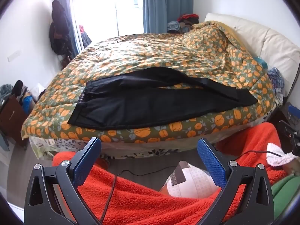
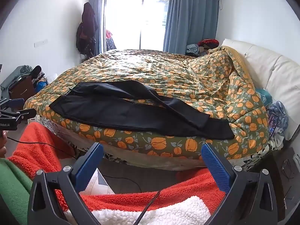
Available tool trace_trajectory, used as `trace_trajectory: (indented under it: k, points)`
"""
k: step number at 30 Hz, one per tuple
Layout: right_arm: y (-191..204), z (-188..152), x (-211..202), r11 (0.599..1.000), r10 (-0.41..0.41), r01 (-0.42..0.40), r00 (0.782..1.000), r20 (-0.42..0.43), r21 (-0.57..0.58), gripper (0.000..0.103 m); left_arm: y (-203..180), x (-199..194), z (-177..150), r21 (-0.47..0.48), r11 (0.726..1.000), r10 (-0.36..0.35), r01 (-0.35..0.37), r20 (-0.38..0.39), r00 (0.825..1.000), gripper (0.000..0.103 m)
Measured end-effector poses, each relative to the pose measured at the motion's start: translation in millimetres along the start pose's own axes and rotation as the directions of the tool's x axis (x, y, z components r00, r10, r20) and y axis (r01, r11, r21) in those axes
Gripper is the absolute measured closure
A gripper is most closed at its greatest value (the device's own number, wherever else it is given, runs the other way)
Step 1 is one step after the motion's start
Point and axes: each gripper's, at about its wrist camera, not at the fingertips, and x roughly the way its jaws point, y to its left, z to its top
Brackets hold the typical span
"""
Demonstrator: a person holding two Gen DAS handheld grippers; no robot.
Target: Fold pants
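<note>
Black pants [image 1: 150, 101] lie flat along the near edge of a bed, waistband to the left, legs stretching right; the far leg crosses over the near one at the cuffs. They also show in the right wrist view [image 2: 135, 110]. My left gripper [image 1: 149, 144] is open and empty, held low in front of the bed, short of the pants. My right gripper [image 2: 152, 149] is open and empty, also below the bed edge, apart from the pants. The left gripper shows at the left edge of the right wrist view [image 2: 16, 110].
The bed carries a green quilt with orange flowers [image 1: 159, 56], bunched up at the right by a cream headboard [image 1: 266, 39]. A red fleece garment [image 1: 140, 196] and a cable lie below the grippers. A brown cabinet [image 1: 11, 116] stands left. Clothes hang by the window.
</note>
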Motion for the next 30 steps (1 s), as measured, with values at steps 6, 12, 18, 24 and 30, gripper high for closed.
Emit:
trace_trajectory:
  k: [6, 12, 18, 24, 30]
  points:
    - [1, -1, 0, 1.0, 0.003, -0.003, 1.0, -0.001, 0.001, 0.0, 4, 0, -1, 0.008, 1.0, -0.007, 0.007, 0.002, 1.0, 0.001]
    - [1, -2, 1, 1.0, 0.003, -0.003, 1.0, -0.003, 0.002, 0.0, -4, -7, -3, 0.042, 0.989, -0.146, 0.145, 0.008, 0.989, 0.001]
    - [1, -2, 1, 1.0, 0.002, -0.002, 1.0, -0.002, 0.003, 0.0, -3, -13, 0, 0.015, 0.986, -0.164, 0.164, 0.032, 0.986, 0.001]
    - [1, -1, 1, 1.0, 0.003, -0.003, 1.0, -0.003, 0.003, 0.0, -18, -15, 0, 0.094, 0.991, -0.103, 0.099, 0.038, 0.994, 0.001]
    - [1, -2, 1, 1.0, 0.002, -0.002, 1.0, -0.003, 0.003, 0.0, -12, -10, 0, 0.069, 0.995, -0.077, 0.076, 0.019, 0.997, 0.001]
